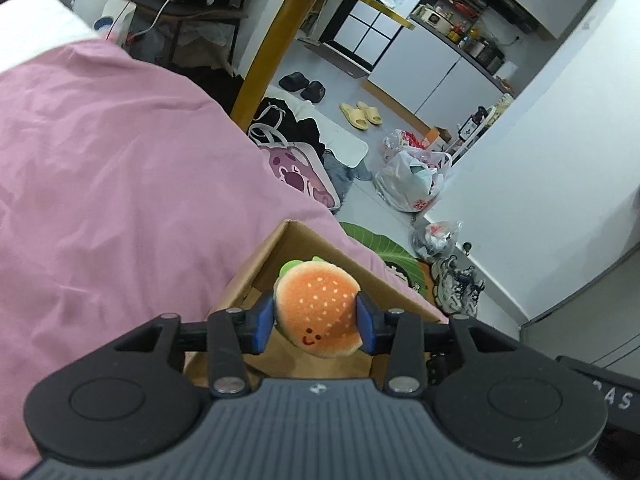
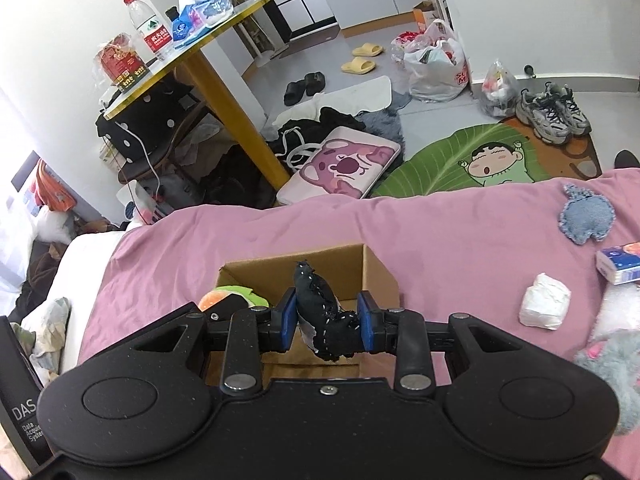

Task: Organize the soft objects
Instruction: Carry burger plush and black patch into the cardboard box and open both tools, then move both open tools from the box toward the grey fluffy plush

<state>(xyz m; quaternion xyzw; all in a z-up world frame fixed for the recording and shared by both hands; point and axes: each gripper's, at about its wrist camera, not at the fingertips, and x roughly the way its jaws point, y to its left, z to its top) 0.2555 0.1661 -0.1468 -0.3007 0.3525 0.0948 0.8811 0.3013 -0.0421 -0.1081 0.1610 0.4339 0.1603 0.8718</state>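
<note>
My left gripper [image 1: 316, 318] is shut on a plush hamburger [image 1: 318, 306] with a smiling face, held over the open cardboard box [image 1: 276, 252] on the pink bedspread. My right gripper [image 2: 327, 322] is shut on a dark stitched fabric toy [image 2: 322, 312], also above the cardboard box [image 2: 380, 276]. At the box's left edge in the right wrist view the plush hamburger [image 2: 224, 298] shows as an orange and green shape. A blue denim plush [image 2: 586, 216], a white soft wad [image 2: 546, 306], a tissue pack [image 2: 618, 264] and a grey fluffy toy [image 2: 612, 368] lie on the bed to the right.
The pink bedspread [image 1: 120, 180] covers the bed, and the box sits near its edge. On the floor beyond are a yellow-legged table [image 2: 224, 80], a pink bear bag [image 2: 344, 164], a leaf rug [image 2: 460, 152], sneakers [image 2: 554, 112], slippers and plastic bags.
</note>
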